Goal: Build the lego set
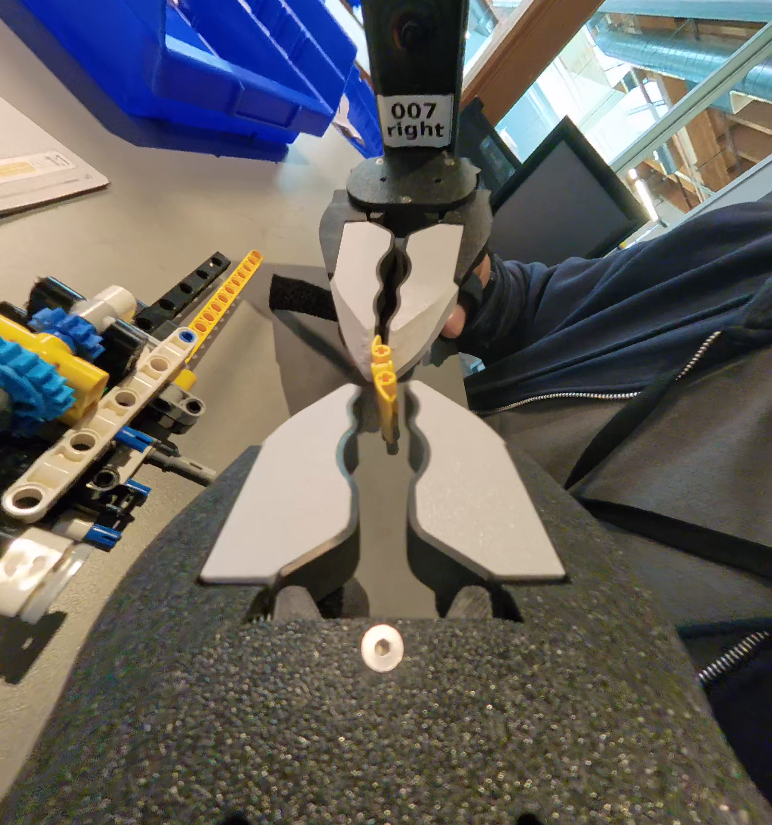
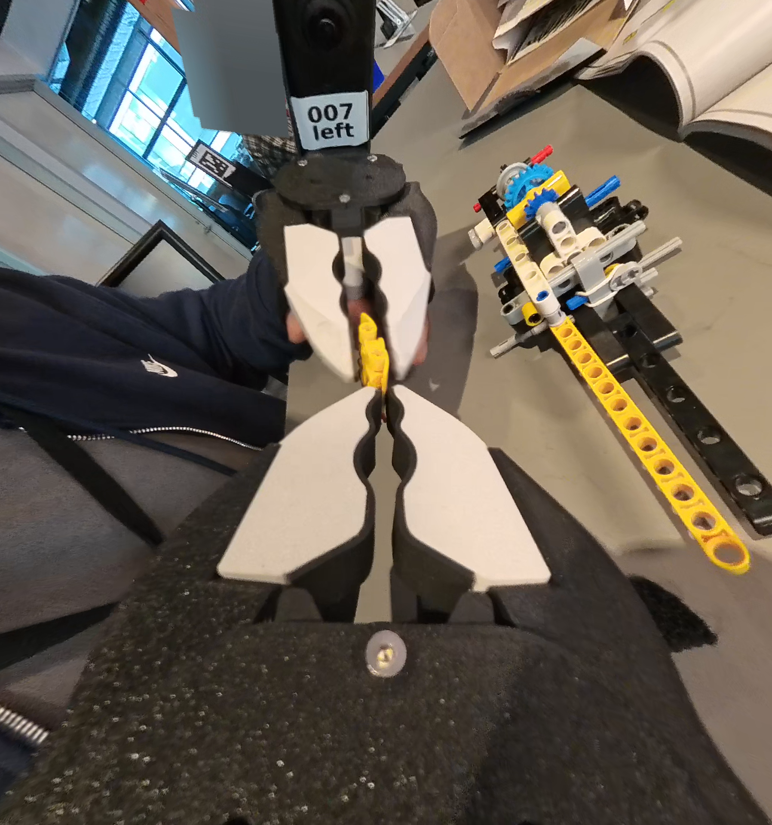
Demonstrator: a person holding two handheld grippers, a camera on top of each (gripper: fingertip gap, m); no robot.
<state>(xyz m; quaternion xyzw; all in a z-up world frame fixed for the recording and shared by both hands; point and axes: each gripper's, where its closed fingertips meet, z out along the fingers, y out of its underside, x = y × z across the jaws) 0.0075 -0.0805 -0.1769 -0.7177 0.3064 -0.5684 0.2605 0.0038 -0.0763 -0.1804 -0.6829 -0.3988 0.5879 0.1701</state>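
Note:
A small yellow lego piece (image 1: pixel 383 384) is held in the air between my two grippers, which face each other tip to tip. My right gripper (image 2: pixel 384 395) is shut on one end of it and also shows in the left wrist view (image 1: pixel 386 357). My left gripper (image 1: pixel 384 393) has its jaws narrowed around the other end (image 2: pixel 373 355). The part-built lego model (image 1: pixel 85 402) lies on the grey table (image 1: pixel 223 210) to the left. In the right wrist view the model (image 2: pixel 572 268) lies to the right, with a long yellow beam (image 2: pixel 643 442) and a black beam (image 2: pixel 710 451) sticking out.
Blue bins (image 1: pixel 241 67) stand at the back of the table beside an instruction sheet (image 1: pixel 22 169). An open booklet (image 2: pixel 710 89) and a cardboard box (image 2: pixel 482 58) lie beyond the model. A person's dark jacket (image 1: pixel 643 339) fills the near side. A monitor (image 1: pixel 563 201) stands behind. The tips of both grippers are at nearly the same place.

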